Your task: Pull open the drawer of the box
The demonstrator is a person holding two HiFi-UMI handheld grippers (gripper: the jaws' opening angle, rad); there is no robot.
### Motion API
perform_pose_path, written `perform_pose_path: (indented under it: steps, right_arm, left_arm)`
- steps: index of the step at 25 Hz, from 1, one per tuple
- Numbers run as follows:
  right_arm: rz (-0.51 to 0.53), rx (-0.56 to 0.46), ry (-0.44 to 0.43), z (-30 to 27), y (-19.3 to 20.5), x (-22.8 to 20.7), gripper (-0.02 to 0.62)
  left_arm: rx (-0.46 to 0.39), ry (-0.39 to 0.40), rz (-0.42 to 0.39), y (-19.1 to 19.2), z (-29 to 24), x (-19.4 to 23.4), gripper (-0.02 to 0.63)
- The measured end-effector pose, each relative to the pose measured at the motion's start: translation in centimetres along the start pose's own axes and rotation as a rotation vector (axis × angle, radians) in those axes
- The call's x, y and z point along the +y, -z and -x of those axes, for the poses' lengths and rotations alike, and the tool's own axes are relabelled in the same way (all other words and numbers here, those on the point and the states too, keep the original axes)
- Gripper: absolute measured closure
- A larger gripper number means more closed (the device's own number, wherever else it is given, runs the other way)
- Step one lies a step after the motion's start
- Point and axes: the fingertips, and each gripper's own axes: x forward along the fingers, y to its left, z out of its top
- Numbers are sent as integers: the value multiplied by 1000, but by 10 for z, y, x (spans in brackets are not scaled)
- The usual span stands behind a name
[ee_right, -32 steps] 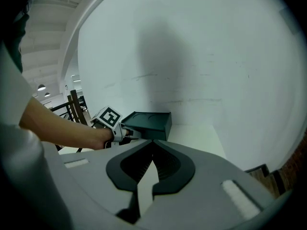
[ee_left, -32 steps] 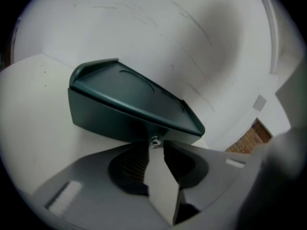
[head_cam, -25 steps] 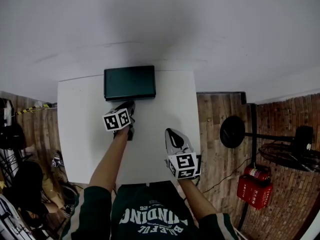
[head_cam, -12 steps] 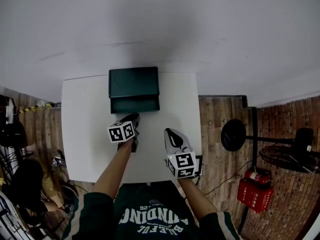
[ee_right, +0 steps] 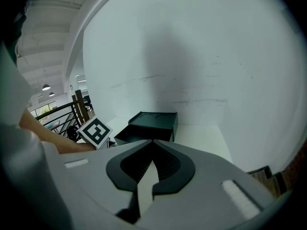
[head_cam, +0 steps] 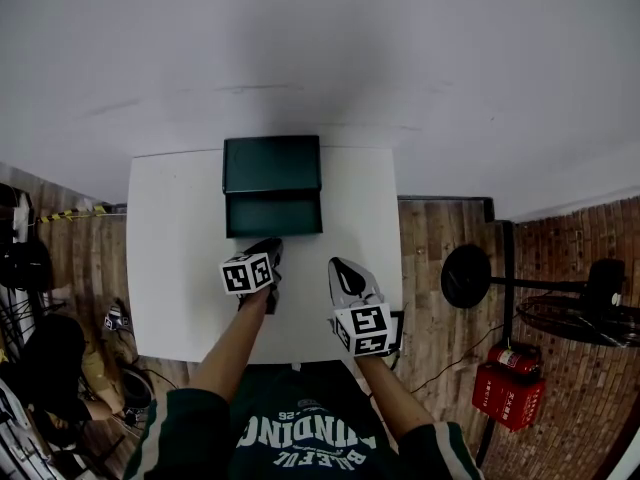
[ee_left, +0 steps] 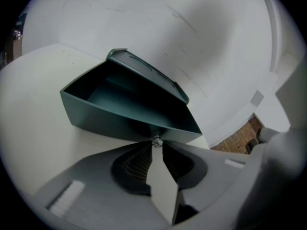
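Note:
A dark green box stands at the back of the white table, against the wall. Its drawer is pulled out toward me and looks empty inside. My left gripper is at the drawer's front, shut on the small metal knob. My right gripper hovers over the table's front right, apart from the box, jaws shut with nothing between them. In the right gripper view the box lies ahead and slightly left, beyond the closed tips.
A white wall rises just behind the box. Right of the table, on the brick floor, stand a black round-based fan stand and a red fire extinguisher box. Dark clutter sits at the left.
My left gripper has drawn back toward me with the knob, and the drawer has slid out of the box. The right gripper has stayed put.

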Motion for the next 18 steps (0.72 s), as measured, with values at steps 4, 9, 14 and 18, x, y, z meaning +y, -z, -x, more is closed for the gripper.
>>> perform_pose_path:
  steps: [4, 9, 14, 18]
  right_arm:
    - [0, 1, 1, 5, 1, 0, 594]
    - [7, -3, 3, 7, 1, 3, 594]
    - [9, -4, 5, 9, 0, 2, 594]
    - [5, -17, 6, 8, -6, 3, 594]
  left_arm:
    - [1, 1, 9, 9, 4, 0, 485]
    - [1, -11, 8, 13, 9, 4, 486]
    - [14, -6, -7, 13, 9, 4, 485]
    - [11, 21, -41, 16, 23, -3, 485]
